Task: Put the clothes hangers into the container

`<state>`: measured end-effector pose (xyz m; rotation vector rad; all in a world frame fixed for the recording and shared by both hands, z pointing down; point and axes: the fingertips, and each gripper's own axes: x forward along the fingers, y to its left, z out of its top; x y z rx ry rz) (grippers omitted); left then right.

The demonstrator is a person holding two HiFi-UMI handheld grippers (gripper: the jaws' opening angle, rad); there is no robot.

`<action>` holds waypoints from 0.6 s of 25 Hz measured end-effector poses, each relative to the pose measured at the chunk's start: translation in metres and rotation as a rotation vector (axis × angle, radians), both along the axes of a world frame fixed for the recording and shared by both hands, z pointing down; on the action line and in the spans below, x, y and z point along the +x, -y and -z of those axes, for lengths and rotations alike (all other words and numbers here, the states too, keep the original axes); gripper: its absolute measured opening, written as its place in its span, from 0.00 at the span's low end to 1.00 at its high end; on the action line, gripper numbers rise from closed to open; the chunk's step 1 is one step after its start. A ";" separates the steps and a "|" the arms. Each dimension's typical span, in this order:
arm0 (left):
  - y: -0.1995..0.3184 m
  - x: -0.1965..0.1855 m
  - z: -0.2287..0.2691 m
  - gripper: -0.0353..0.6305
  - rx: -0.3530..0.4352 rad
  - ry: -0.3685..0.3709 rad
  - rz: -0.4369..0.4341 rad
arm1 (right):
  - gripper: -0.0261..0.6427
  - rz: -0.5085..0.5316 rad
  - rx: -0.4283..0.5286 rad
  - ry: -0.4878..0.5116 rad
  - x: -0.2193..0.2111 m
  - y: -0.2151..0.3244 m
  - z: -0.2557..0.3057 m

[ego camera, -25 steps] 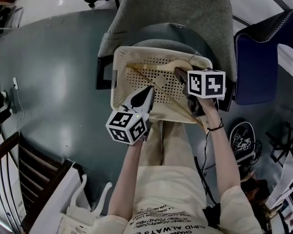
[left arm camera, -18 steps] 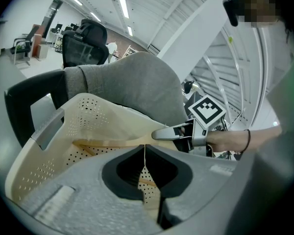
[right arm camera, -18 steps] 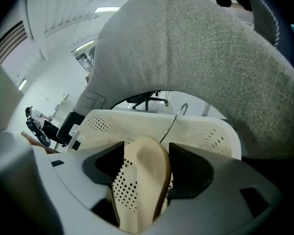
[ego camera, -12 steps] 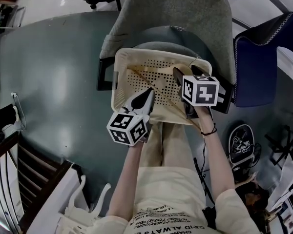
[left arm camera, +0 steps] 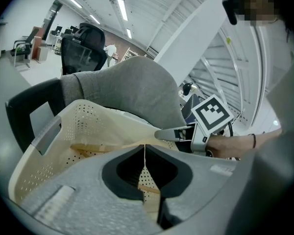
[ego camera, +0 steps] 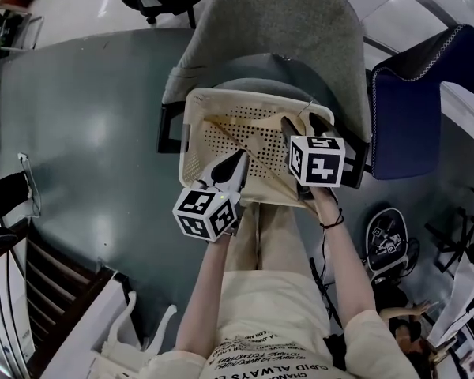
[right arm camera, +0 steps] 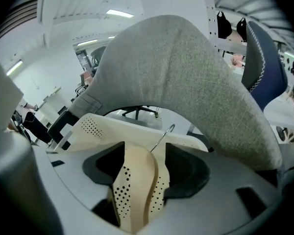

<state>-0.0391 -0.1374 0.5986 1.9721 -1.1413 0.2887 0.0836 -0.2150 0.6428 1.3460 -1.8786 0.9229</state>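
A cream perforated basket [ego camera: 191, 125] stands on a grey chair's seat, with wooden hangers [ego camera: 245, 125] lying across its floor. My left gripper [ego camera: 238, 158] is shut and empty, tips over the basket's near rim. My right gripper [ego camera: 302, 123] hovers over the basket's right side. Its jaws stand wide and are closing. In the right gripper view, a hanger's curved wooden shoulder [right arm camera: 137, 170] and metal hook [right arm camera: 165, 131] lie between the right gripper's [right arm camera: 144, 153] jaws, and the pads do not press on it. The left gripper view shows the left gripper's [left arm camera: 144, 148] jaws meeting above the basket [left arm camera: 78, 116].
The grey chair back [ego camera: 276, 30] rises behind the basket, with black armrests [ego camera: 170, 125] at its sides. A blue chair [ego camera: 411, 109] stands close at the right. Cables and clutter [ego camera: 387, 239] lie on the floor at lower right, and a wooden rail [ego camera: 31, 290] runs at lower left.
My right gripper has shifted left toward the basket's middle. The left gripper has hardly moved.
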 end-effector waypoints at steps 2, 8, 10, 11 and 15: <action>0.002 0.001 0.006 0.09 0.011 -0.003 0.001 | 0.34 0.006 0.023 -0.005 0.003 -0.001 0.008; 0.007 0.005 0.032 0.09 0.049 0.002 -0.011 | 0.09 0.065 0.067 0.000 -0.001 -0.012 0.035; 0.008 0.007 0.043 0.09 0.067 0.014 -0.035 | 0.07 0.088 0.078 0.013 -0.004 -0.016 0.047; 0.008 0.009 0.049 0.09 0.077 0.025 -0.054 | 0.06 0.101 0.083 0.019 -0.006 -0.018 0.052; 0.012 0.013 0.070 0.09 0.121 0.044 -0.088 | 0.05 0.151 0.111 0.030 -0.007 -0.023 0.077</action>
